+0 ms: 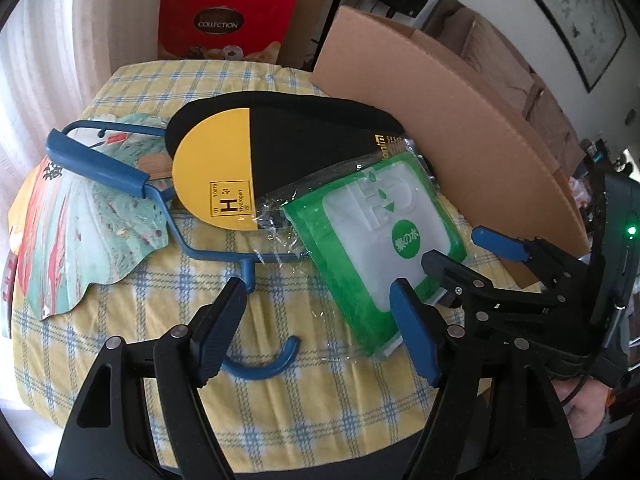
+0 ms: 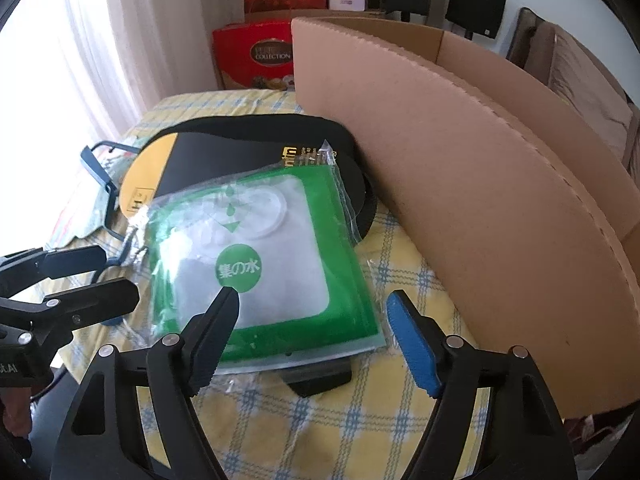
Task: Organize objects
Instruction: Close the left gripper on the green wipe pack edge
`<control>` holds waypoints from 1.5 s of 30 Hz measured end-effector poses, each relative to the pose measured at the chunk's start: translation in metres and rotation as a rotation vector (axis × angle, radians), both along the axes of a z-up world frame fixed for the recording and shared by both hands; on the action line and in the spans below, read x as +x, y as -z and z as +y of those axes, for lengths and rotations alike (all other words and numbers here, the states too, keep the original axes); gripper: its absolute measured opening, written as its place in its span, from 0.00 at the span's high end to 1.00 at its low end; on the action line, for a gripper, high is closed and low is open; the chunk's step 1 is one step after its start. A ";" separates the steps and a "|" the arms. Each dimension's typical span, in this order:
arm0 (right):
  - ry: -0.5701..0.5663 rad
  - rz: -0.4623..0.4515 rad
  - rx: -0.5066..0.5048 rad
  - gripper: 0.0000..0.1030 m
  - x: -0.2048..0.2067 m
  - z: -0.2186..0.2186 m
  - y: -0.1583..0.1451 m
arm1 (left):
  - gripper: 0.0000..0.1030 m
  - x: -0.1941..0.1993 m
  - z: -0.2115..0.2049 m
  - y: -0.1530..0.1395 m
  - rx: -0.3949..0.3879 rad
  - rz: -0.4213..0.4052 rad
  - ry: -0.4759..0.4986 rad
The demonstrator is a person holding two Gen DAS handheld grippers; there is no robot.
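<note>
A green and white packet (image 1: 360, 248) in clear wrap lies on the yellow checked tablecloth (image 1: 280, 420), its far end resting on a flat black pouch with a yellow "Hydrogen" card (image 1: 304, 148). A blue clothes hanger (image 1: 100, 164) lies to the left, its hook curling towards me. My left gripper (image 1: 316, 304) stands open just above that hook, pads clear of it. My right gripper (image 2: 312, 304) is open over the near end of the packet (image 2: 280, 248), one finger over its face and the blue one at its right edge. Each gripper shows in the other's view.
A tall open cardboard box (image 2: 480, 200) stands along the right side of the table, close to the packet. A colourful paper fan (image 1: 80, 240) lies under the hanger at the left. A red gift box (image 1: 224, 20) stands behind the table. Something black (image 2: 320, 380) pokes out under the packet's near edge.
</note>
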State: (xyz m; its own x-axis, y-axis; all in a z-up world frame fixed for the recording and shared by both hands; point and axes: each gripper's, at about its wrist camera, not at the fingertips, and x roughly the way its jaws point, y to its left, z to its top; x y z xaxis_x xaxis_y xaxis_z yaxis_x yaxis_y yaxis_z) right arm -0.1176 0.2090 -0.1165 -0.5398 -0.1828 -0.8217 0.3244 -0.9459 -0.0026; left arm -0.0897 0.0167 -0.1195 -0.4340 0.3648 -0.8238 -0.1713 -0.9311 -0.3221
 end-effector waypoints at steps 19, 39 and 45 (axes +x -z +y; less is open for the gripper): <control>-0.085 -0.058 -0.039 0.24 -0.019 -0.012 0.009 | 0.49 -0.013 0.001 0.014 0.071 -0.024 0.016; 0.006 -0.089 -0.116 0.29 -0.020 0.014 0.013 | 0.80 -0.022 0.002 0.023 0.100 -0.069 0.022; -0.041 -0.068 -0.104 0.46 -0.013 0.004 0.009 | 0.80 -0.021 0.001 0.019 0.091 -0.040 0.024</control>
